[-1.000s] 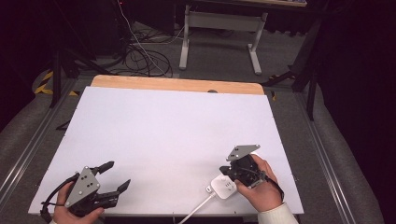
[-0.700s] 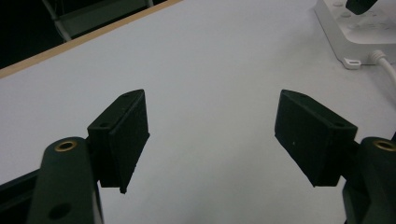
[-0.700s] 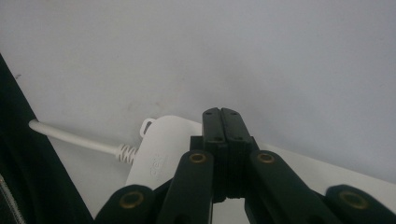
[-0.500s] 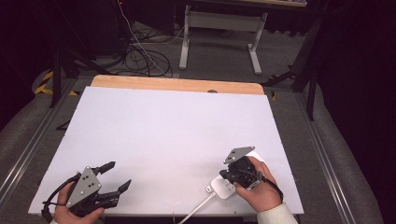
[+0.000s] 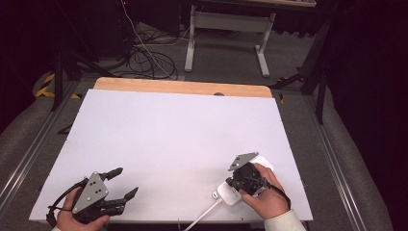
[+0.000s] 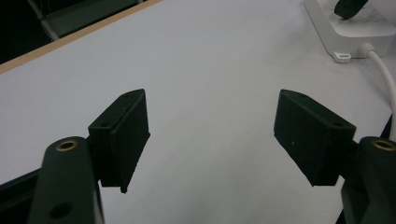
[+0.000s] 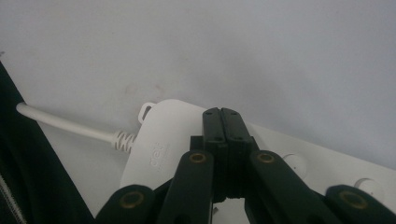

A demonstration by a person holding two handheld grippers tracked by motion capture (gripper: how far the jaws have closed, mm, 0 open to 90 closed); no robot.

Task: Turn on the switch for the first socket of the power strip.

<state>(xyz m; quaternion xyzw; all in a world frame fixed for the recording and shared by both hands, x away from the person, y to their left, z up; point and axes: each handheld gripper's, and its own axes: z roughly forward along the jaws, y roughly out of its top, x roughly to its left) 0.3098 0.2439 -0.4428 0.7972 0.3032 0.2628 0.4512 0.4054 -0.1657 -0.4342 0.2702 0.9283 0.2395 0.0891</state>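
Right tool (image 7: pixel 223 140) clenched with jaws together, tips pressing down on the white power strip (image 5: pixel 239 185) at the counter's (image 5: pixel 183 139) near right edge. Long axis perhaps running away from the cord (image 7: pixel 65 125). Left tool (image 6: pixel 212 135) released, well apart.

A wide white table top (image 5: pixel 173 144) with a strip of bare wood (image 5: pixel 183 87) along its far edge carries 1 thing, a white power strip (image 5: pixel 230 193) lying flat near the front right corner. Its white cord (image 5: pixel 202 215) leaves the near end and runs off over the front edge. The strip's rounded end has a small hanging loop (image 7: pixel 146 111) beside the ribbed collar where the cord (image 7: pixel 65 125) joins it.
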